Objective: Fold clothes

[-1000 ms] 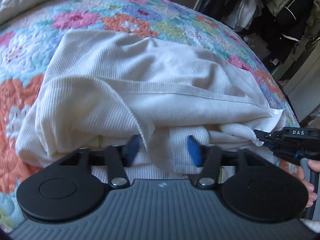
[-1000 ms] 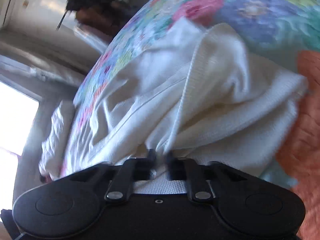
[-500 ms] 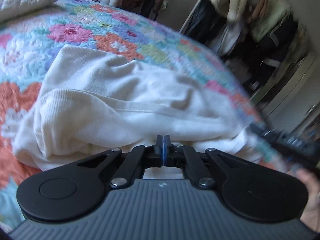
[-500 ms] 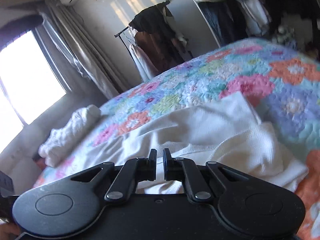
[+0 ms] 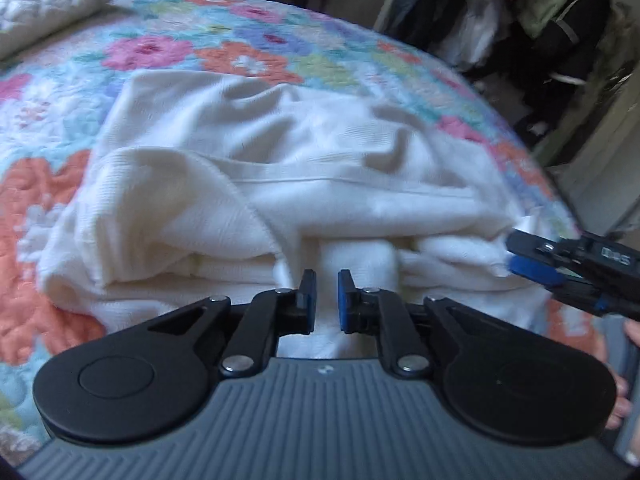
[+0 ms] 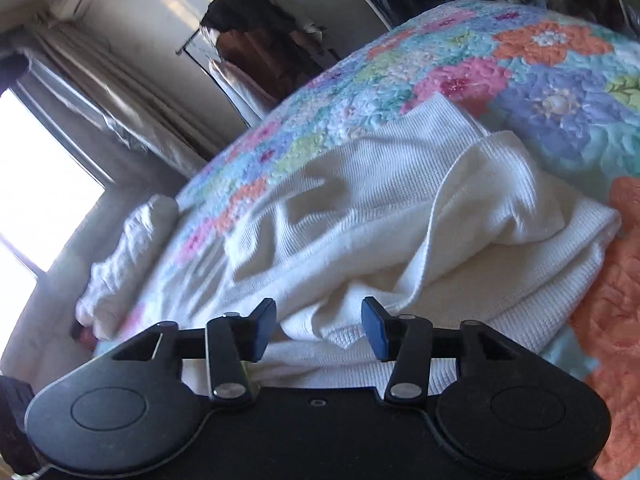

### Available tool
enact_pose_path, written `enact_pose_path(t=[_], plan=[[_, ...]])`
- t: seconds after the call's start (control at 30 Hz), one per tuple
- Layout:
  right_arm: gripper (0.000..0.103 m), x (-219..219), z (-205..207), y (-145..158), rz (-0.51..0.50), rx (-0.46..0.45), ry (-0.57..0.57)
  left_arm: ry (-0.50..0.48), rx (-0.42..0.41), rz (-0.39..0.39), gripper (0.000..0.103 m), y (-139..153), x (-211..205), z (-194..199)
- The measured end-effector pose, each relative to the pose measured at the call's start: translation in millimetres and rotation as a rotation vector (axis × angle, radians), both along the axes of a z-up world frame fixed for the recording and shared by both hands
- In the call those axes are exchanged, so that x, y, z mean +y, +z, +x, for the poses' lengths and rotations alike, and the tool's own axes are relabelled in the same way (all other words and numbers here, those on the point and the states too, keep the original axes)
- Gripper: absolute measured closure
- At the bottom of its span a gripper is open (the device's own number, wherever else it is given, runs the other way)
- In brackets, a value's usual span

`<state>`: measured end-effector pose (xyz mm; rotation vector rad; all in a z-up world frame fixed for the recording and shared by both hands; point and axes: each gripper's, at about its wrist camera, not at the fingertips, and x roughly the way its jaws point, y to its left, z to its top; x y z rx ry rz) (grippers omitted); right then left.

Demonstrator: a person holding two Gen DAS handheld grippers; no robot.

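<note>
1. A cream knit garment (image 5: 280,184) is seen lying folded and rumpled on a floral quilt (image 5: 160,52), which covers a bed.
2. The left gripper (image 5: 325,300) is held at the garment's near edge; its blue-padded fingers (image 5: 345,300) are parted by a narrow gap, with nothing pinched between them.
3. The right gripper (image 6: 318,330) is held at the garment's near right corner, its fingers (image 6: 374,332) spread wide and only loose cloth lying between them.
4. Bare quilt is shown to the left of the garment and beyond its far edge.
5. A white quilted pillow (image 5: 48,0) is seen at the far left of the bed.
6. Hanging clothes (image 5: 540,8) are seen past the bed's far right edge.
</note>
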<state>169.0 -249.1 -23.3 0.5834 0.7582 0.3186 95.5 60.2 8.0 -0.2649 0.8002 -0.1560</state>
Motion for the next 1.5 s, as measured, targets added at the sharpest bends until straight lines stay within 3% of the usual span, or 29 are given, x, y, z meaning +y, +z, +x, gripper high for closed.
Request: enact_pose_path(t=[0.1,0.17,0.2,0.33,0.5,0.63,0.7,0.77,0.8,0.83,0.97,1.03,1.1,1.17,1.27,1.33,1.43,1.5], plan=[[0.049,2,-6,-9,-0.01,0.063,-0.003,0.015,0.01,0.036,0.089,0,-1,-3],[0.049,2,-6,-10,-0.009,0.095,0.012,0.015,0.044,0.03,0.06,-2,1,-1],[0.049,3,-7,-10,-0.014,0.092,0.011,0.011,0.06,0.032,0.057,-3,1,0],[0.044,6,-3,-11,-0.046,0.075,0.001,-0.003,0.082,0.054,0.057,-7,-3,4],[0.043,18,17,-21,-0.088,0.049,0.015,0.01,0.088,0.005,0.057,-9,-5,14],[0.044,31,12,-10,-0.171,-0.078,0.028,0.027,0.102,-0.003,0.057,-11,-2,15],[0.047,44,8,-2,-0.279,-0.16,0.051,0.066,0.088,0.053,0.057,-11,-3,17],[0.061,55,9,0,-0.346,-0.194,0.095,0.086,0.065,0.127,0.057,-9,-8,17],[0.087,59,11,0,-0.353,-0.188,0.129,0.075,0.061,0.122,0.057,-8,-9,17],[0.095,62,15,-3,-0.349,-0.164,0.156,0.062,0.061,0.097,0.057,-8,-9,16],[0.096,69,19,-2,-0.294,-0.147,0.181,0.035,0.072,0.061,0.054,-8,-8,16],[0.096,61,19,-1,-0.191,-0.114,0.183,0.038,0.072,0.057,0.051,-7,-7,16],[0.097,44,17,3,0.017,-0.091,0.183,0.049,0.066,0.018,0.049,-4,-1,15],[0.097,17,14,0,0.327,-0.063,0.17,0.059,0.061,-0.039,0.046,0,6,13],[0.097,-13,12,-17,0.545,0.019,0.081,0.062,0.062,-0.094,0.04,0,11,13],[0.097,-21,11,-29,0.49,0.114,0.027,0.054,0.09,-0.081,0.04,-4,9,15],[0.089,-10,12,-46,0.289,0.317,-0.003,0.022,0.133,-0.054,0.04,-10,3,17],[0.089,4,11,-43,0.208,0.312,0.029,0.012,0.141,-0.02,0.038,-13,-1,19]])
